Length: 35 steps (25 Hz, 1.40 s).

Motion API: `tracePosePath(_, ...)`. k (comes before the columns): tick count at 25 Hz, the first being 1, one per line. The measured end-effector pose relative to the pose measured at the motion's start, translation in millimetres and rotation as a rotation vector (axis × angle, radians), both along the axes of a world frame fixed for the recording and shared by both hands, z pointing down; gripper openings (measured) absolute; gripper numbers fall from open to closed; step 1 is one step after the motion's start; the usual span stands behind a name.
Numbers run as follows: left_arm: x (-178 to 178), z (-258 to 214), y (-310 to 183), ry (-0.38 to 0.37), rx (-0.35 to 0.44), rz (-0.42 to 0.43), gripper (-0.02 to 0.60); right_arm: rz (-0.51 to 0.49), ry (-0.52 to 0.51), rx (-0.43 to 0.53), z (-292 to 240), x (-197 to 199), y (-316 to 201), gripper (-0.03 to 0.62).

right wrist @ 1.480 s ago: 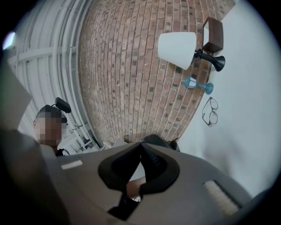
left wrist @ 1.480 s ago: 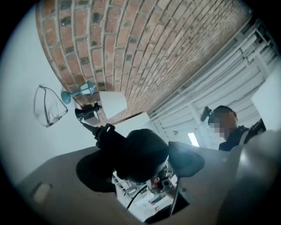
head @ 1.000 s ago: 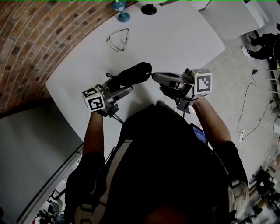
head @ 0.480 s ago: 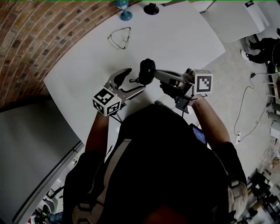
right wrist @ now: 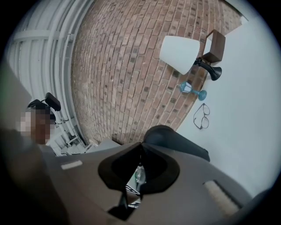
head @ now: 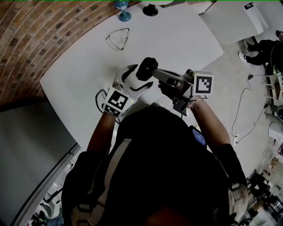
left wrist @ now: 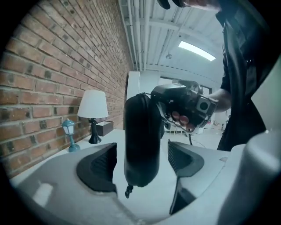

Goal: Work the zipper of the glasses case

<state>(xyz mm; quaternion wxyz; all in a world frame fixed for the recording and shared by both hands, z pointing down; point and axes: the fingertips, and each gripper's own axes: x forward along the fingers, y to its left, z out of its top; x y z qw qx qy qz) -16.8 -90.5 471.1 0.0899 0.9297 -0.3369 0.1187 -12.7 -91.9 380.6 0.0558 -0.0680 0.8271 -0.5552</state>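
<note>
The black glasses case point(head: 147, 67) hangs upright above the white table point(head: 185, 35). My right gripper point(head: 155, 73) holds it from the right. In the right gripper view its jaws point(right wrist: 139, 170) are shut on a small metal tab, seemingly the zipper pull, with the case point(right wrist: 175, 141) just beyond. My left gripper point(head: 139, 77) stands round the case from below left. In the left gripper view the case point(left wrist: 141, 132) hangs between the two pads point(left wrist: 100, 166), with a gap on each side. Those jaws are closing. A small tab point(left wrist: 128, 190) dangles from the case's lower end.
A pair of glasses point(head: 119, 39) lies on the table at the far left. A small blue lantern point(head: 123, 11) and a white-shaded lamp point(left wrist: 93, 107) stand at the table's far edge by the brick wall. The table's right edge drops to the floor.
The left gripper let go of the case, swung right and turned, and now has it between its open jaws. The case went from lying crosswise to hanging from the right gripper.
</note>
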Motion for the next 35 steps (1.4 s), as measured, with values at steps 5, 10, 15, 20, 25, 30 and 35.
tracePosePath(5,7,-2,-8,0.006,0.012,-0.003,0.314,-0.013,0.022,-0.001,-4,-3,3,0.005)
tracePosePath(10,8,0,-4,-0.02,0.014,0.043,0.288,-0.007,0.024,-0.006,0,-2,2,0.005)
tracePosePath(15,6,2,5,-0.051,0.001,0.127,0.282,-0.047,0.053,0.006,1,-1,5,0.005)
tracePosePath(20,0,19,25,-0.241,0.014,0.256,0.278,-0.136,0.223,0.039,20,13,16,0.005)
tracePosePath(25,-8,24,40,-0.332,0.024,0.33,0.272,-0.194,0.223,-0.005,31,18,28,0.005)
tracePosePath(30,-10,13,45,-0.359,0.061,0.359,0.265,-0.207,0.161,-0.031,30,19,32,0.006)
tracePosePath(35,-10,3,50,-0.352,0.075,0.386,0.259,-0.214,0.135,-0.011,16,22,32,0.005)
